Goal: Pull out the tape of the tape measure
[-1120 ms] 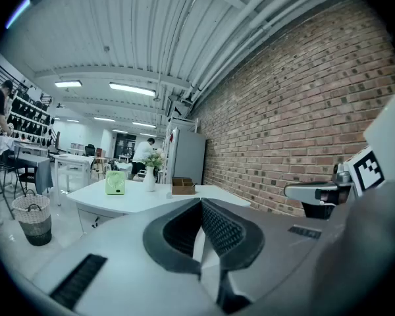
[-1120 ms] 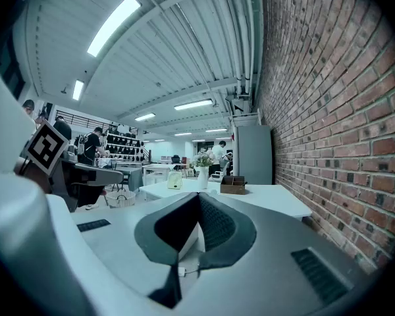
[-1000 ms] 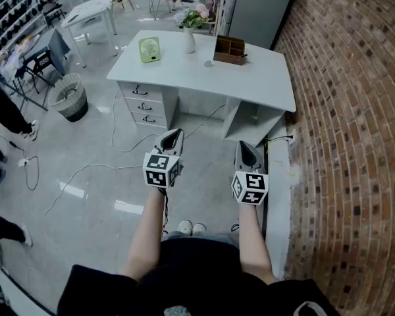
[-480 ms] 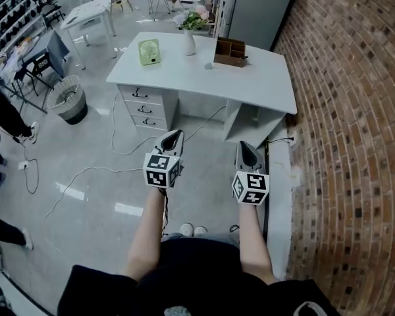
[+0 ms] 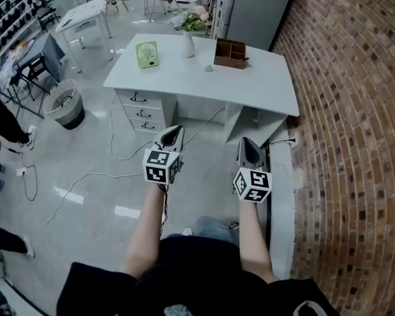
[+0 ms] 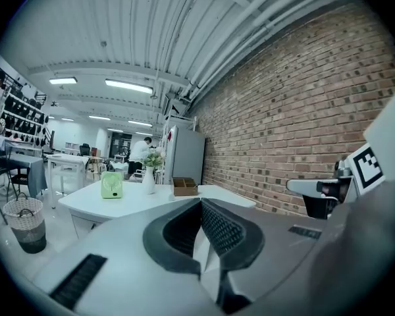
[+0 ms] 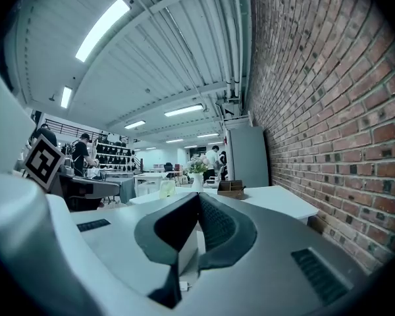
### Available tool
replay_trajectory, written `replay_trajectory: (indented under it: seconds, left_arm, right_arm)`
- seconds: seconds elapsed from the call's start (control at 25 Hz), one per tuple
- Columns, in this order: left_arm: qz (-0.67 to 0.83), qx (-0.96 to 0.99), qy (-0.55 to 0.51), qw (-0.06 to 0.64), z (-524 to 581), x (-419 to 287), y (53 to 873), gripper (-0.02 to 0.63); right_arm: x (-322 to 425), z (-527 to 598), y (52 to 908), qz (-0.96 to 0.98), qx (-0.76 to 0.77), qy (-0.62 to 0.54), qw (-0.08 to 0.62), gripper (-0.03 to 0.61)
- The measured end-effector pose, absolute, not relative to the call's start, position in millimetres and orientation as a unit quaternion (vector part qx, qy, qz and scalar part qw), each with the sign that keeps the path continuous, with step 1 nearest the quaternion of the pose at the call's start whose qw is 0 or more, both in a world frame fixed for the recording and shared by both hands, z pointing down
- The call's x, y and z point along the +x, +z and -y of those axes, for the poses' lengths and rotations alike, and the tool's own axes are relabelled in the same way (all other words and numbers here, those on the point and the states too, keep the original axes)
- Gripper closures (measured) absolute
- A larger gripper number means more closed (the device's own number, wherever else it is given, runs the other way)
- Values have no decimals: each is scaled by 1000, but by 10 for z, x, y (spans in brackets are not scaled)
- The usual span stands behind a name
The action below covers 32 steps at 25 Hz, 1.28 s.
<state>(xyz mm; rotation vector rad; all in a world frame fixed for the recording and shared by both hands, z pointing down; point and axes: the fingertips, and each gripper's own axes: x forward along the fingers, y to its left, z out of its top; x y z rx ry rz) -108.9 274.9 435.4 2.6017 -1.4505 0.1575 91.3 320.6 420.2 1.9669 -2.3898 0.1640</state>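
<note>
Two grippers were held out in front of the person, side by side, both pointing at the white desk [image 5: 257, 91]. The left gripper [image 5: 174, 131] had its jaws pressed together with nothing between them. The right gripper [image 5: 249, 142] was the same, closed up tight and empty. I think they were held like that because there was nothing to grab yet. The desk was well apart from them, with bare floor in between, so the person likely had to get closer first. Keeping both grippers level and aimed at the desk looked like a way to be ready.

On the desk stood a green fan [image 5: 148, 52], a white vase [image 5: 189, 43] with flowers and a brown box [image 5: 230, 51]. Just beside the box, on its left, sat a small grey thing [image 5: 209, 65]. That may have been the tape measure, but it was too tiny to tell for sure. It looked like a pale little lump, and no tape could be seen sticking out of it. So the pulling looked not yet begun. A brick wall [image 5: 355, 110] ran along the right side of the room.
</note>
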Motion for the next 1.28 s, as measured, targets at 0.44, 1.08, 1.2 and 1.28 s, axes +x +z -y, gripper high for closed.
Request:
replay_trajectory:
  seconds: [0.44,1.08,1.2,1.28]
  left_arm:
    - [484,868,60,90,-2076,-1072,4567,591]
    - [503,853,82,115,1031,-616,4975,591]
    - [503,851,97,116,1601,-490,5081,591]
    - [499,852,105,120,1886,-416,5162,591]
  right_arm:
    - [966,-2521,4317,769,636,53,25,575]
    - [1362,892,4589,793,602,81,49,575]
    - [1469,1517,4664,795,597,91,56,575]
    - [1523,1833,4720,794,596,99,58,577]
